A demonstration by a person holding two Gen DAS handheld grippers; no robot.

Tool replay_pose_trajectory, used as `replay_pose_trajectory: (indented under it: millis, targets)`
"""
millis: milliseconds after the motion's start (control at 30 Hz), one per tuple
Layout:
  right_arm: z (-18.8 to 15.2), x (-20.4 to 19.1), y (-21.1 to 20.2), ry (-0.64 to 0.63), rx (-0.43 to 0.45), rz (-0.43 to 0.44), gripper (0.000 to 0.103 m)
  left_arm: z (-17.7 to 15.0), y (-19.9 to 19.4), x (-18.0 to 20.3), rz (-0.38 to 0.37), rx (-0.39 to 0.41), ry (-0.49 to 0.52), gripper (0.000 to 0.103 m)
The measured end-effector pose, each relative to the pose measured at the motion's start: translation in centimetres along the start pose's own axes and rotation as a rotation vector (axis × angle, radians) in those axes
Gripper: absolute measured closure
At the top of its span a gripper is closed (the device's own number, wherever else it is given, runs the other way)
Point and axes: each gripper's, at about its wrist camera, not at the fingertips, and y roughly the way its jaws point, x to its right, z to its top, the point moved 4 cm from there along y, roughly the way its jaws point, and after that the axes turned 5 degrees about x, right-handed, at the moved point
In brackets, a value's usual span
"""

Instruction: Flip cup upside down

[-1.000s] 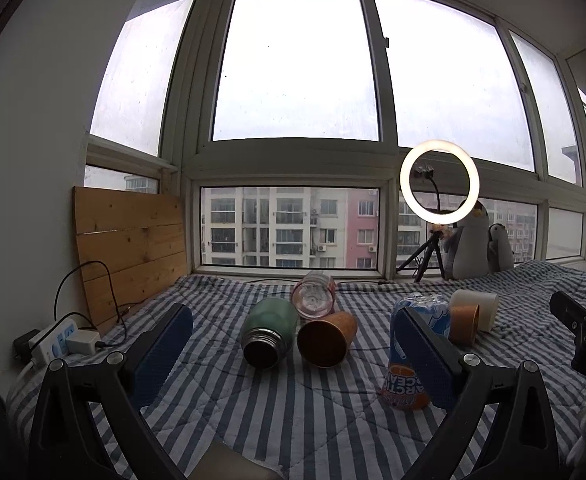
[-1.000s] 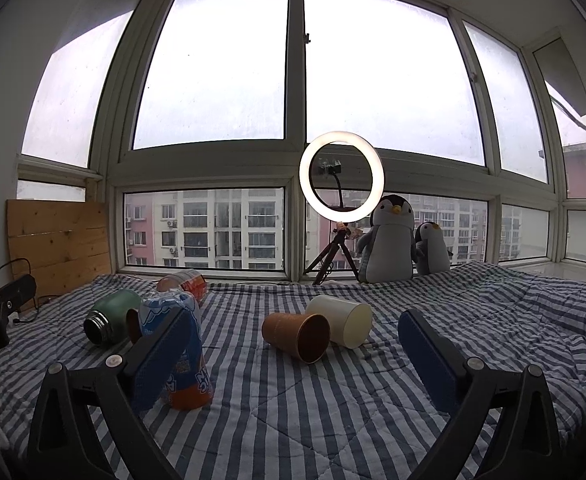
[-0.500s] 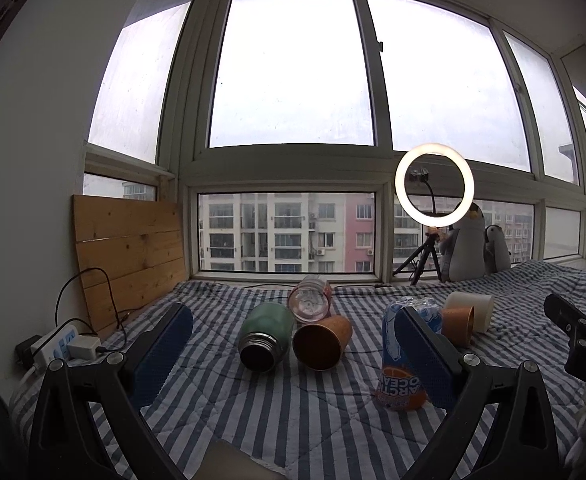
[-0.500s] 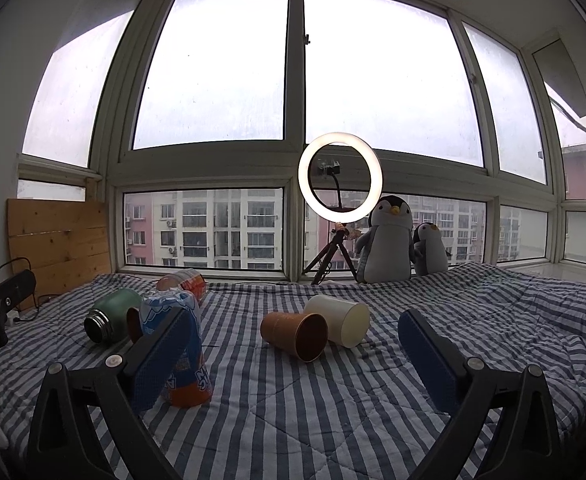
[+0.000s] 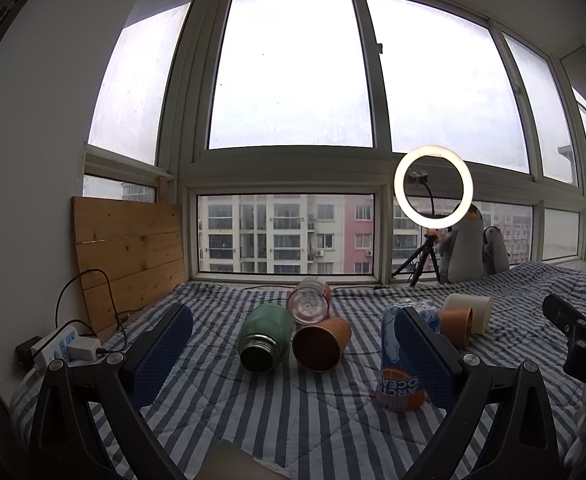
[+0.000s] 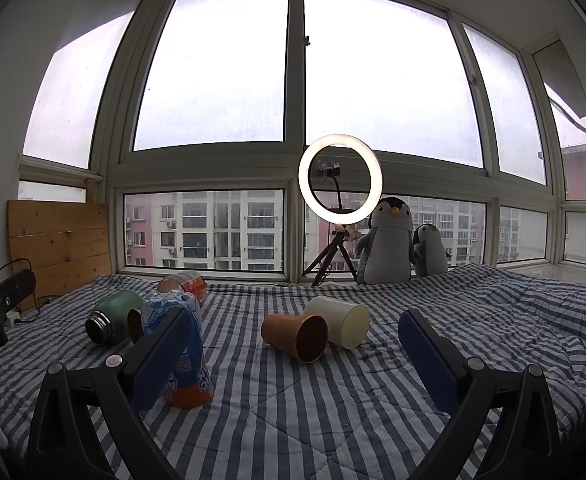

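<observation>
Two brown paper cups lie on their sides on the striped bedspread. One brown cup point(image 5: 321, 344) rests beside a green flask point(image 5: 267, 336), its mouth facing me, just ahead of my open left gripper point(image 5: 292, 320). The other brown cup point(image 6: 297, 336) lies against a cream cup point(image 6: 339, 326), ahead of my open right gripper point(image 6: 296, 315). Neither gripper holds or touches anything. In the left wrist view the second brown cup point(image 5: 457, 326) and cream cup point(image 5: 469, 312) sit partly behind my right finger.
A soda bottle point(image 6: 181, 360) stands upside down by the right gripper's left finger. A clear pink bottle point(image 5: 309, 306) lies behind the flask. A ring light point(image 6: 339, 184) on a tripod and plush penguins point(image 6: 389, 240) stand at the window. A power strip point(image 5: 59, 344) and wooden board point(image 5: 129, 256) are at left.
The left wrist view has drifted slightly, so the objects sit a touch lower and further left. The right view is almost unchanged. Both grippers stay open and nothing on the bed has moved.
</observation>
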Motion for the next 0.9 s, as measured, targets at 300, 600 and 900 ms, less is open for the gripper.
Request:
replay_pose_trajectory:
  millis: [300,600,900]
  targets:
    - [-0.01,-0.05,-0.02,-0.002,-0.001,0.0,0.001,0.04,-0.13,0.03,-0.005,0.0,0.002,0.001]
    - [0.11,-0.13,-0.09,-0.001,0.003,-0.003,0.001,0.26,-0.28,0.02,-0.006,0.003,-0.002,0.001]
    - [0.0,-0.11,-0.02,0.002,-0.003,0.001,0.001,0.24,-0.26,-0.12,-0.008,0.005,-0.008,0.001]
